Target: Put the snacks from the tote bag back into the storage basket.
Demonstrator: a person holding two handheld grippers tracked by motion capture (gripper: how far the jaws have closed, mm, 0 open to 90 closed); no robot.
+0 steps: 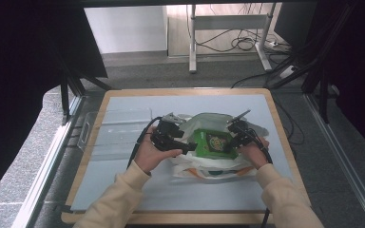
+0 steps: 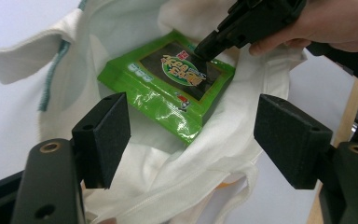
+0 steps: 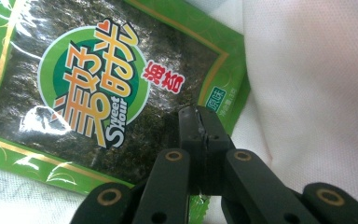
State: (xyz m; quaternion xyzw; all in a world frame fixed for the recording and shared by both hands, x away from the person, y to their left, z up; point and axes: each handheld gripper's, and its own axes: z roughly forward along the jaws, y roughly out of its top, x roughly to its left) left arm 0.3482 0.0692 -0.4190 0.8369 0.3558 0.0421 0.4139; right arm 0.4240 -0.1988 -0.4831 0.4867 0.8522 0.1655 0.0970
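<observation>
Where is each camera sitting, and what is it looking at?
High view: above the table, looking forward and down; forearms, hands and both grippers show.
Left gripper view: rides the left gripper, facing the white bag; its jaws are apart.
Right gripper view: rides the right gripper, close over the green snack packet; its jaws are together.
Shared: both gripper views see the green snack packet.
</observation>
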